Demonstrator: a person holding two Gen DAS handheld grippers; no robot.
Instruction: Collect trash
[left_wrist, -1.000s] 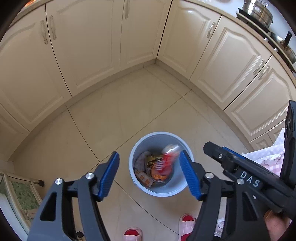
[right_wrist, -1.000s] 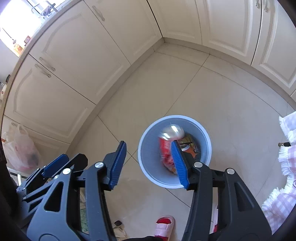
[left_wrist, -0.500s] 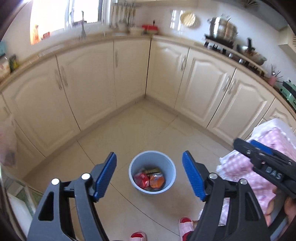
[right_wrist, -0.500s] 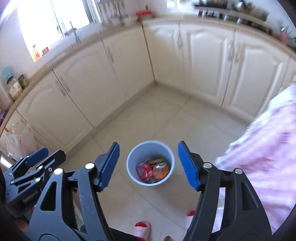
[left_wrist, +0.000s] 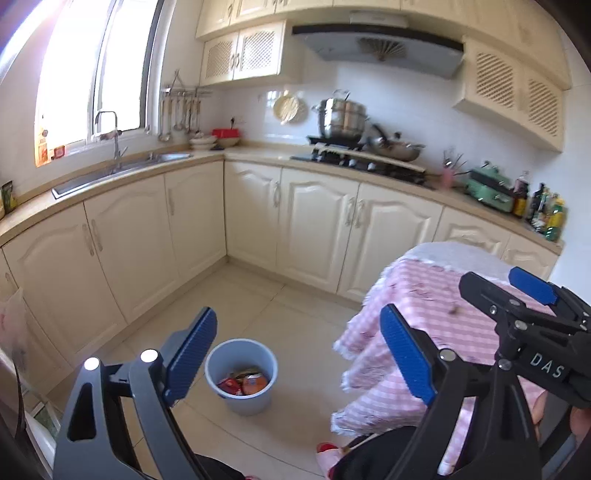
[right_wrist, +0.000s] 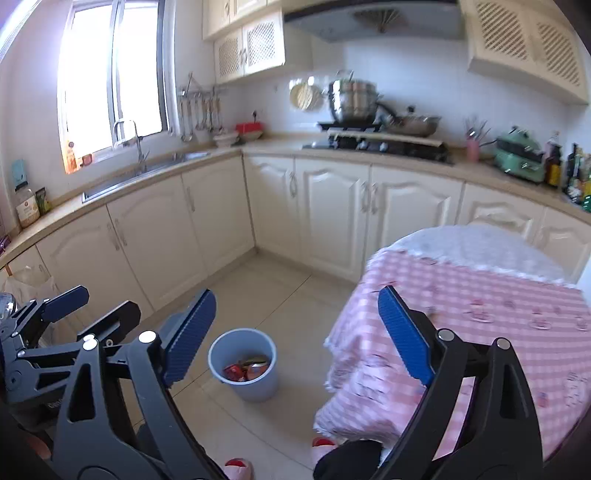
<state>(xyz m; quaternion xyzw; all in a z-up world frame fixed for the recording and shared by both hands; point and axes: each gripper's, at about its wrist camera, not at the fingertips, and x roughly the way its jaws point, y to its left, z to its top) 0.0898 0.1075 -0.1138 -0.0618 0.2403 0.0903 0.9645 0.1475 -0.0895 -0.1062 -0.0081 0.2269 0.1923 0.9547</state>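
Note:
A light blue bin (left_wrist: 242, 373) (right_wrist: 243, 363) stands on the tiled floor, holding red and orange wrappers (left_wrist: 243, 384) (right_wrist: 245, 369). My left gripper (left_wrist: 295, 350) hangs high above and back from the bin, its jaws opening wide with nothing between them. My right gripper (right_wrist: 295, 336) is likewise raised, its jaws opening wide and empty. In the left wrist view the right gripper (left_wrist: 524, 310) shows at the right edge. In the right wrist view the left gripper (right_wrist: 55, 314) shows at the left edge.
A table under a pink checked cloth (left_wrist: 443, 314) (right_wrist: 480, 314) stands right of the bin. Cream cabinets (left_wrist: 184, 229) run along the far walls, with a sink (left_wrist: 122, 170) and a stove with pots (left_wrist: 354, 147). Red slippers (right_wrist: 236, 467) show below.
Both grippers have risen and tilted up from over the bin, so the bin looks smaller and the counters have come into view. Their jaws have spread wider. The red wrapper fell into the bin.

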